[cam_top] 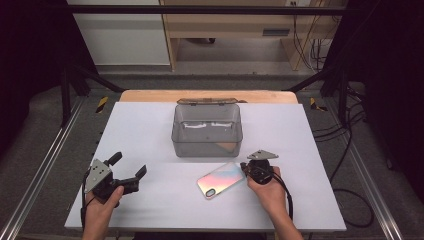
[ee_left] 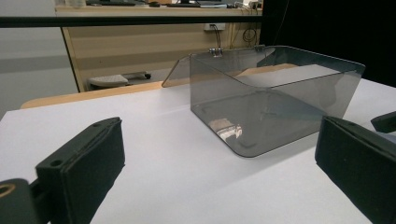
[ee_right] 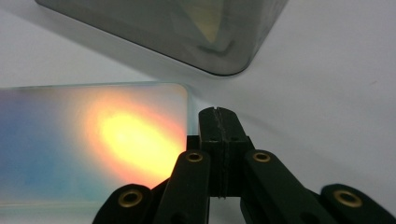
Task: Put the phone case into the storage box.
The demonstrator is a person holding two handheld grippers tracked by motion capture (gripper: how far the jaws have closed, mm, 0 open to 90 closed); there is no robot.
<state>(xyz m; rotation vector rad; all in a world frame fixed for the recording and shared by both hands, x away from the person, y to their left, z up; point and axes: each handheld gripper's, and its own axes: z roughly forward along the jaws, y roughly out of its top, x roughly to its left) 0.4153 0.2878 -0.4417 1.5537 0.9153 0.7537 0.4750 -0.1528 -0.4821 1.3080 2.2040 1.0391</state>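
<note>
A: Now, item one, working from the left: the left gripper is sitting near the front-left of the white table, jaws spread wide and holding nothing, pointing toward the smoky clear box.

B: And that box?

A: It is standing open mid-table toward the far edge, its lid lying back behind it.

B: Item two?

A: The phone case, lying flat just in front of the box and a little to its right. It is showing an iridescent back, shifting from blue through orange to pink, with rounded corners and a camera cut-out at its near-left corner.

B: Item three, the right gripper?

A: Jaws pressed together with nothing between them, the tip resting just beside the case's right edge.

B: So what is the step needing?

A: Probably a nudge or a lift at that edge. I am judging that keeping the closed tip low against the table and pushing slowly is safest, since a thin, slick case is likely sliding or spinning away
</note>
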